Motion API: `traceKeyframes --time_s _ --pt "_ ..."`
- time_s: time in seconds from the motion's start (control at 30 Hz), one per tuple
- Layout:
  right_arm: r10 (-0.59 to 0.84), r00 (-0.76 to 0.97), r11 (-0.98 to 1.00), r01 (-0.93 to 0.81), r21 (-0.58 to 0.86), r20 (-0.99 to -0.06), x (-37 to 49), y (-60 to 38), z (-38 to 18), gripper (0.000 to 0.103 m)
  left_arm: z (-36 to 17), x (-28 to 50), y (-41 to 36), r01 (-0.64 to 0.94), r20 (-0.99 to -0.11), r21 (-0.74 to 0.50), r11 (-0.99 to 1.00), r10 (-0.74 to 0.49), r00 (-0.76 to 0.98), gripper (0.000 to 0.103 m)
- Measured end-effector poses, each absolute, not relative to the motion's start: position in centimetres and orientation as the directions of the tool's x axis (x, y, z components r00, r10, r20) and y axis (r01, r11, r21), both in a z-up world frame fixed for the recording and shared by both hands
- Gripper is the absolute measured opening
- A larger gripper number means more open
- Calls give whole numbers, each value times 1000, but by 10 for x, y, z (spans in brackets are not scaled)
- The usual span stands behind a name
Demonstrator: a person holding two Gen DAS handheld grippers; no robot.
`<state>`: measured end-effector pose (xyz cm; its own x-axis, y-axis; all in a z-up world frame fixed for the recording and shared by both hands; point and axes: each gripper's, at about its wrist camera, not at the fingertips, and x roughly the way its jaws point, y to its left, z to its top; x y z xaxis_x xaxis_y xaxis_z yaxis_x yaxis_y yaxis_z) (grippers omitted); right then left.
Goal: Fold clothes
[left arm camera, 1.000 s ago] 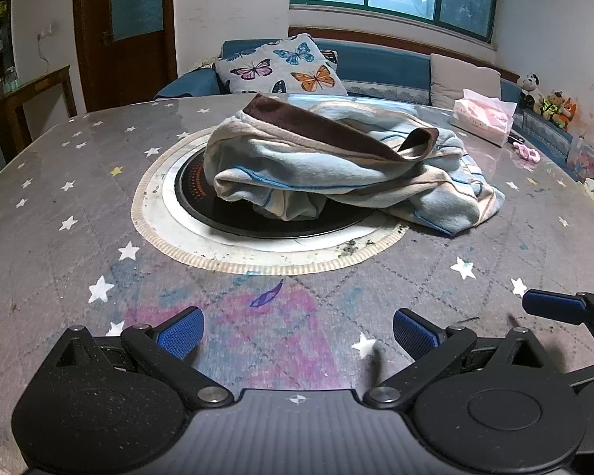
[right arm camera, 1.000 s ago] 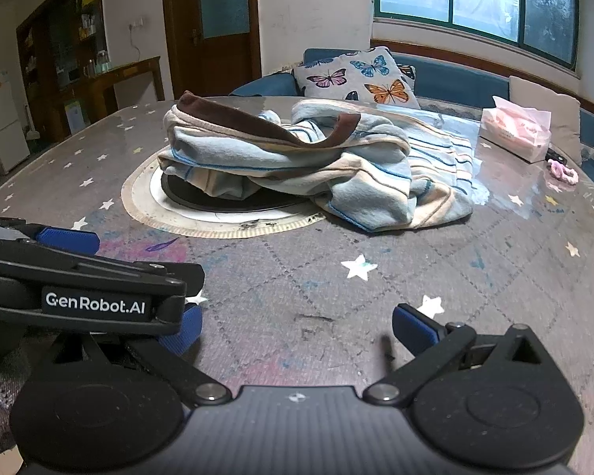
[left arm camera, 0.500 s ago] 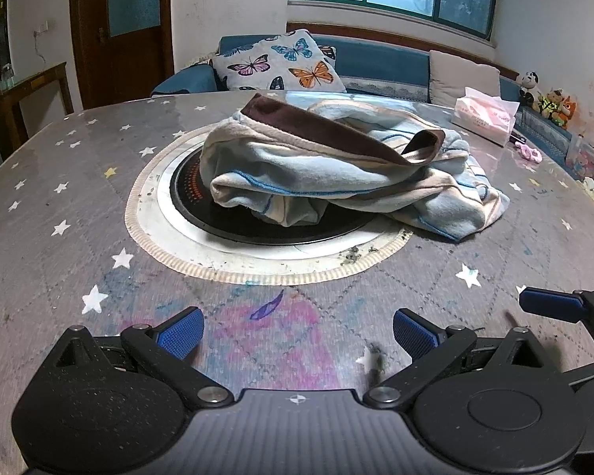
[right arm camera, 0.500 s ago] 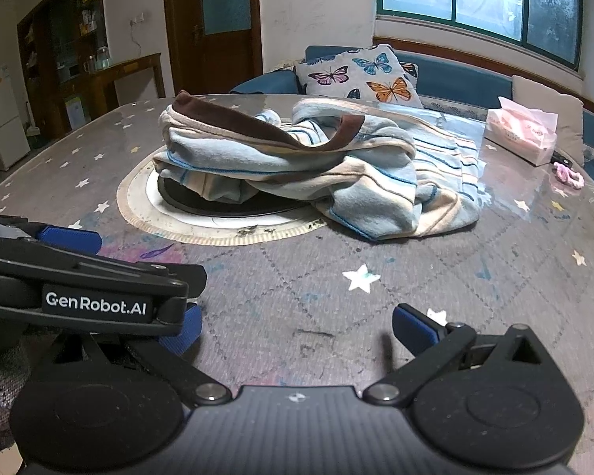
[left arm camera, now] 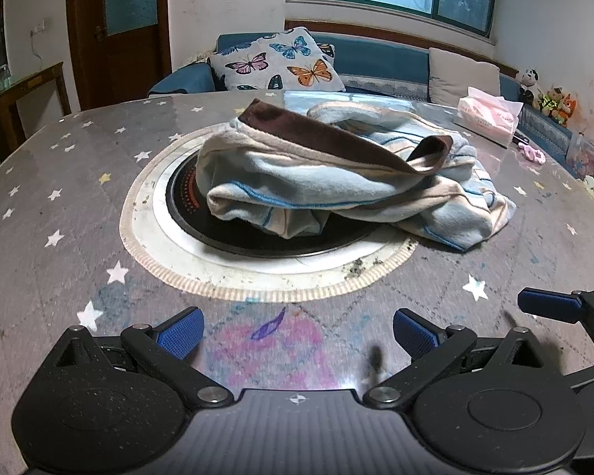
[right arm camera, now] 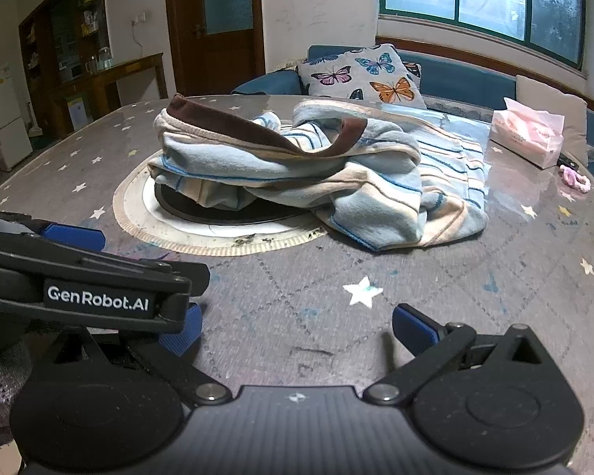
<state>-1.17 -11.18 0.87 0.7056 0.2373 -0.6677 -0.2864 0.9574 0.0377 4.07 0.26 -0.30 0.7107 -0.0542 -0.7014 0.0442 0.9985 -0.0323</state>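
Item: striped garment, lying crumpled over the table's round inset, long axis running left-right, straight ahead of both grippers; left gripper and right gripper are hovering side by side, fingers spread and empty, neither clearly nearer.

Left gripper, right gripper: black linkage frames, silver rivets, blue ribbed pads; white "GenRobot.AI" label; possibly grey sleeve beside it.

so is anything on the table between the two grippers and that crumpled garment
Nothing visible. Only bare tablecloth lies between the open left gripper, the open right gripper and the crumpled garment.
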Motion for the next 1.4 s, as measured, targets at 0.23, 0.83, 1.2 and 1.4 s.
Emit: traceKeyframes --time_s 0.23,0.83,1.2,1.4 --pt "237 707 958 -284 39 -667 -1 -115 11 103 1 50 3 51 -697 -17 999 -48 715 103" --pt "256 736 959 -277 66 -627 48 -148 40 100 36 86 45 63 -625 57 996 -14 780 102" --pt "266 739 950 -311 37 -619 97 -166 46 92 40 112 50 188 -632 76 979 -99 769 90" --pt "322 717 927 -373 50 -618 118 -166 46 86 50 120 50 272 -615 97 957 -158 772 88"
